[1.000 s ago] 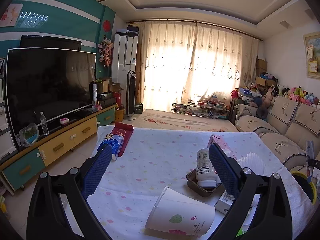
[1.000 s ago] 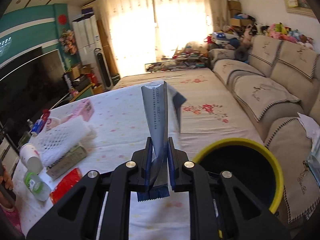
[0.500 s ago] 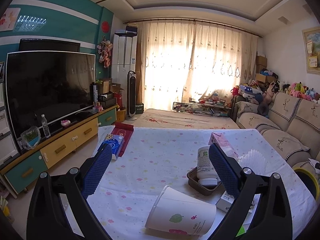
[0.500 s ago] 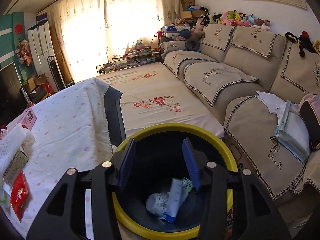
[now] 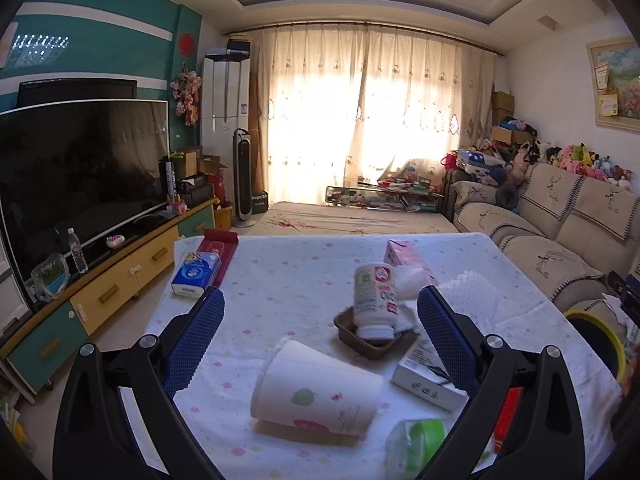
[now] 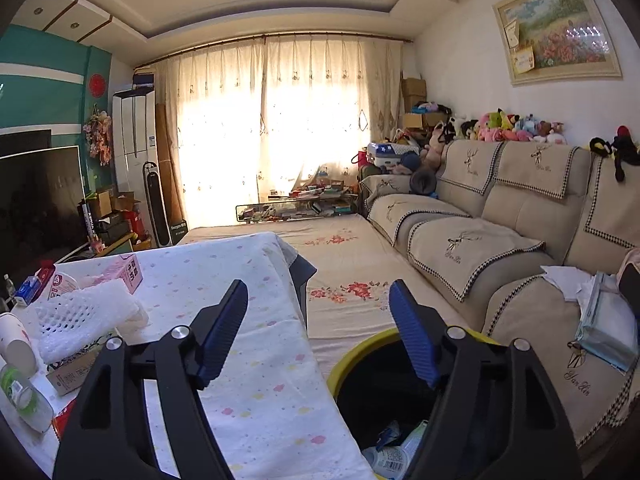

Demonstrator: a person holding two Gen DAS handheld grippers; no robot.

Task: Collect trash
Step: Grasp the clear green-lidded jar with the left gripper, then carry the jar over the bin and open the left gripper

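The left gripper (image 5: 320,334) hangs over the table in its white dotted cloth (image 5: 288,280), its blue-padded jaws spread wide with nothing between them. Right below it a white paper cup with a green apple print (image 5: 318,390) lies on its side, long axis running left to right, its open mouth towards the left and its base towards the right. Just behind the cup, a white plastic bottle with a green and red label (image 5: 374,300) stands upside down, cap in a small dark brown tray (image 5: 352,338), leaning slightly. A white carton with black print (image 5: 426,376) lies to the right of the tray, partly hidden by the right-hand jaw. A pale green bottle (image 5: 416,442) lies at the near edge, blurred. Further back are a pink carton (image 5: 404,254), a white foam net sleeve (image 5: 472,294), and at the far left corner a blue tissue pack (image 5: 196,274) on a flat red packet (image 5: 218,246).

The right gripper (image 6: 320,330) is also spread wide and empty, held between the table edge and the black bin with a yellow rim (image 6: 360,354), which stands on the floor beside the beige sofa (image 6: 500,216). Inside the bin, crumpled wrappers and a white bottle (image 6: 390,454) show at the bottom, half hidden behind the gripper's body.
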